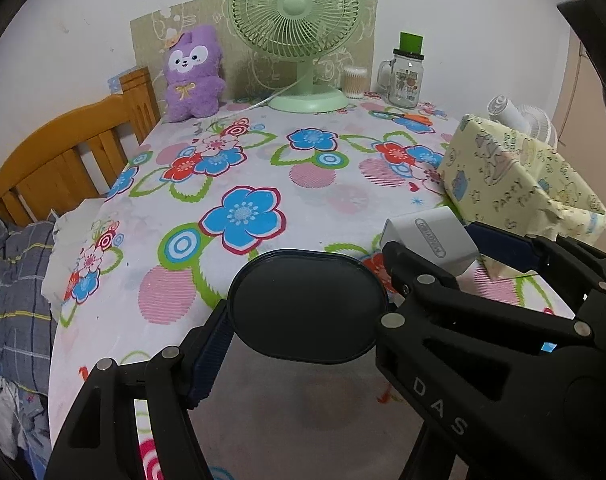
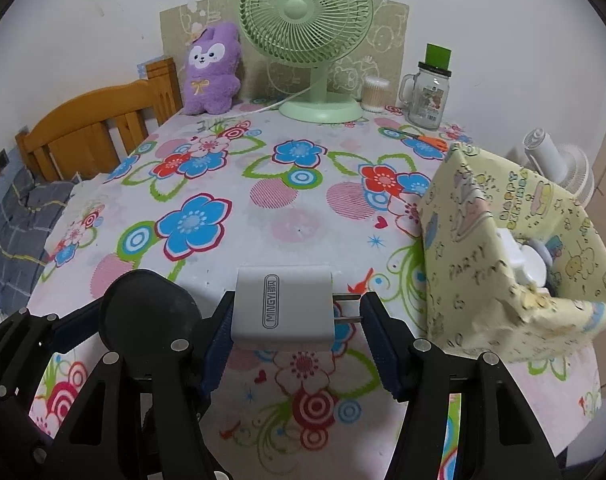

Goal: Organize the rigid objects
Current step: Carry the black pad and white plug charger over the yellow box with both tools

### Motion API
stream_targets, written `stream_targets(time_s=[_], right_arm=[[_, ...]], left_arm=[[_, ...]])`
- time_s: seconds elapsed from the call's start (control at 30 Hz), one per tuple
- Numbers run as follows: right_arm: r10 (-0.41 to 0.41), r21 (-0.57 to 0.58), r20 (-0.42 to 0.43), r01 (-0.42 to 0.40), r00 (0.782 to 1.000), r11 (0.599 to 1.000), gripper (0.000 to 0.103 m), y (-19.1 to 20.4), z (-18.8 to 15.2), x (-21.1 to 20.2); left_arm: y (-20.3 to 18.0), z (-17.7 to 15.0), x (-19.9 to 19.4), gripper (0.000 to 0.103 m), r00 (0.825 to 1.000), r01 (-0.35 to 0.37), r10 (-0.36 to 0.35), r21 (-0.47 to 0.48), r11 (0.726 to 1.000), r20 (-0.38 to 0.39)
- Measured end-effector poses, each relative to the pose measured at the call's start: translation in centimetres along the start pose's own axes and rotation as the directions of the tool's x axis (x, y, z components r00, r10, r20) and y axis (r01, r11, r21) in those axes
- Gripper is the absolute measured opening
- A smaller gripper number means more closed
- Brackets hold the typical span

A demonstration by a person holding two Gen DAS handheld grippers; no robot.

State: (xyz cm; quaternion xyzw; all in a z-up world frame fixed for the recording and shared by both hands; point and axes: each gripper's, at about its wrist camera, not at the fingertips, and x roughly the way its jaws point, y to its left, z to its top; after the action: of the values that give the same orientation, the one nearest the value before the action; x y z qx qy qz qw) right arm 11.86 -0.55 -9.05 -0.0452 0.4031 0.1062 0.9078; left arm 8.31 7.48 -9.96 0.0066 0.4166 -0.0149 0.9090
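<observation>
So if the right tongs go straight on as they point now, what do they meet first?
Probably the flowered tablecloth: the right tongs, holding the white charger, aim down at a bare patch. The green fan stands far behind. Depth is uncertain.

White wall [image 2: 83, 20], wooden headboard [image 2: 91, 132] at left, floral-cloth table [image 2: 263, 216] w/ green fan [image 2: 307, 20].

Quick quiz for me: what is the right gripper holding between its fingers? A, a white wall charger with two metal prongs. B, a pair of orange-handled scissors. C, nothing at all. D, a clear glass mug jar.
A: in the right wrist view the right gripper is clamped on the white wall charger with two metal prongs, one finger against its body, the other against the prong tips.
</observation>
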Motion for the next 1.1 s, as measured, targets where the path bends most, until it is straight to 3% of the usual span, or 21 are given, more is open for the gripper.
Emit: stream_targets(time_s=[1.1], right_arm=[[0.016, 0.003, 0.107, -0.016, 0.994, 1.0, 0.064, -2.7, 0.6, -9.7]], left_arm=[[-4.1, 1.1, -8.7, 0.075, 0.994, -0.036, 0.032, 0.029, 0.999, 0.105]])
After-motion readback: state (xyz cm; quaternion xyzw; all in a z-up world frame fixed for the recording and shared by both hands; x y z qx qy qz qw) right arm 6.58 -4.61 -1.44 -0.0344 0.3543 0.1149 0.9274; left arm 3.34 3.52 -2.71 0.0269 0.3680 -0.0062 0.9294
